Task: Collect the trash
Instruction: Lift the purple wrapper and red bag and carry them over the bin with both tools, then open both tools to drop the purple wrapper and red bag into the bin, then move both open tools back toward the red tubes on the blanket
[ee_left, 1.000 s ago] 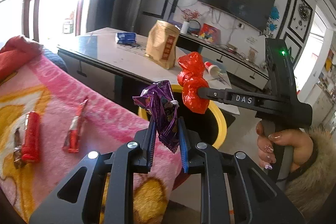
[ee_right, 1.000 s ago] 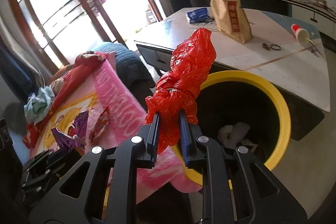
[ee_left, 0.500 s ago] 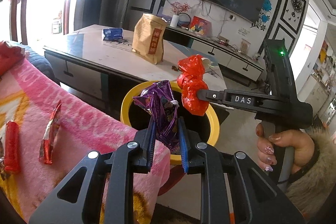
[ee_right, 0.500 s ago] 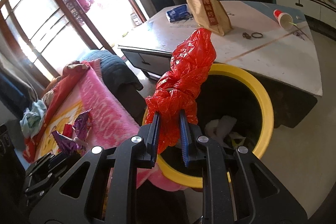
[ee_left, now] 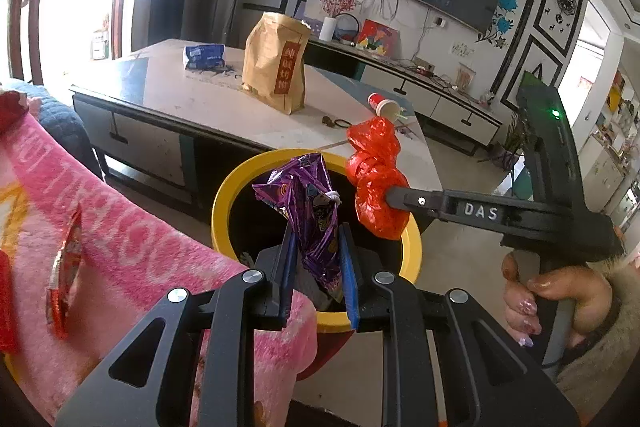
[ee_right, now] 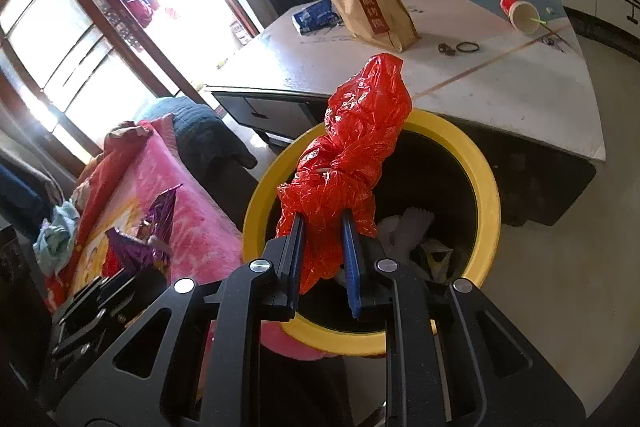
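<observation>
My left gripper is shut on a crumpled purple foil wrapper, held over the near side of a yellow-rimmed black bin. My right gripper is shut on a knotted red plastic bag above the same bin. In the left wrist view the right gripper reaches in from the right, holding the red bag over the bin's far rim. White paper and other trash lie at the bin's bottom. The purple wrapper shows at lower left in the right wrist view.
A pink blanket beside the bin carries red snack wrappers. Behind the bin stands a white low table with a brown paper bag, a blue pack and a tipped red paper cup. A hand grips the right handle.
Both grippers moved forward and lower toward the bin, each still clamped on its trash. The bin now looms larger and sits under the purple wrapper and the red bag.
</observation>
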`<state>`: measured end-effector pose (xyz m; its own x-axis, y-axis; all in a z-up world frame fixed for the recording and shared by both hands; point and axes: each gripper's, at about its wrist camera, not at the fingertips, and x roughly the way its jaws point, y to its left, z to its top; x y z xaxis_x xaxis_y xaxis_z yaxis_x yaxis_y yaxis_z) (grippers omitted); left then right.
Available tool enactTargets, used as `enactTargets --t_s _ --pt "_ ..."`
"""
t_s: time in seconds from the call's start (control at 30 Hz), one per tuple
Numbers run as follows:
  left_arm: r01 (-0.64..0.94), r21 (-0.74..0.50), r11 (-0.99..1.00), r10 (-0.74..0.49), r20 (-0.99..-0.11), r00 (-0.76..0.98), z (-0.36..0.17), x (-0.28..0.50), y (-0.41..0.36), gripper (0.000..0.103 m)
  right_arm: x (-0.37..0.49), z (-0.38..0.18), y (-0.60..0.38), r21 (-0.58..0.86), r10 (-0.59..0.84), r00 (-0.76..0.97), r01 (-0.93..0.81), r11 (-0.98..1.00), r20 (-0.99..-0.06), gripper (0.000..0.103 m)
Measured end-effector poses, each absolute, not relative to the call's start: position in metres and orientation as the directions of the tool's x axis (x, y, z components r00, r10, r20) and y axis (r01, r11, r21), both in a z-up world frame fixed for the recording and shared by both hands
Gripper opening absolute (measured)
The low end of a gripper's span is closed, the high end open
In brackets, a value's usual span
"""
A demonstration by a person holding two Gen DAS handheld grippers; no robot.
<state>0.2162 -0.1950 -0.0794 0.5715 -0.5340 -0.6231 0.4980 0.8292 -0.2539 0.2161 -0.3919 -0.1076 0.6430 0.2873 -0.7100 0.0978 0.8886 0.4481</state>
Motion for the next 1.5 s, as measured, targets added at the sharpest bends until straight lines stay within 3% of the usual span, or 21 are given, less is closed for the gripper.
enactTargets --t_s 0.17,0.23,0.3,0.37,0.43,0.53,0.63,0.87,1.5 --pt "0.498 -0.262 0.827 -0.536 -0.635 0.556 -0.087 0.226 -0.203 0.02 0.217 -0.115 -0.395 0.458 0.293 0.625 0.118 0.881 -0.724 0.018" --pt "0.497 -0.275 0.823 -0.543 -0.636 0.548 -0.089 0.231 -0.206 0.021 0.218 -0.118 -0.398 0.471 0.293 0.623 0.138 0.871 -0.725 0.03" --pt "0.485 -0.3 0.821 -0.552 -0.631 0.545 -0.091 0.236 -0.207 0.032 0.217 -0.118 -0.401 0.469 0.279 0.627 0.158 0.869 -0.727 0.038" --pt "0.474 -0.307 0.825 -0.551 -0.622 0.556 -0.092 0.239 -0.208 0.062 0.215 -0.118 -0.405 0.467 0.264 0.634 0.174 0.867 -0.727 0.044" --pt "0.469 -0.315 0.825 -0.554 -0.616 0.56 -0.092 0.239 -0.206 0.068 0.213 -0.116 -0.407 0.458 0.244 0.644 0.187 0.869 -0.725 0.047" --pt "0.45 -0.287 0.845 -0.523 -0.616 0.589 -0.09 0.235 -0.199 0.085 0.212 -0.111 -0.408 0.437 0.207 0.664 0.2 0.877 -0.719 0.053" --pt "0.428 -0.266 0.864 -0.495 -0.607 0.622 -0.084 0.229 -0.189 0.091 0.21 -0.103 -0.401 0.416 0.184 0.688 0.187 0.89 -0.702 0.06" --pt "0.365 -0.222 0.904 -0.423 -0.578 0.698 -0.07 0.212 -0.162 0.093 0.201 -0.081 -0.369 0.352 0.168 0.743 0.097 0.931 -0.648 0.072" --pt "0.195 -0.191 0.962 -0.266 -0.494 0.828 -0.037 0.172 -0.073 0.093 0.183 -0.047 -0.307 0.306 0.271 0.779 -0.107 0.946 -0.565 0.075"
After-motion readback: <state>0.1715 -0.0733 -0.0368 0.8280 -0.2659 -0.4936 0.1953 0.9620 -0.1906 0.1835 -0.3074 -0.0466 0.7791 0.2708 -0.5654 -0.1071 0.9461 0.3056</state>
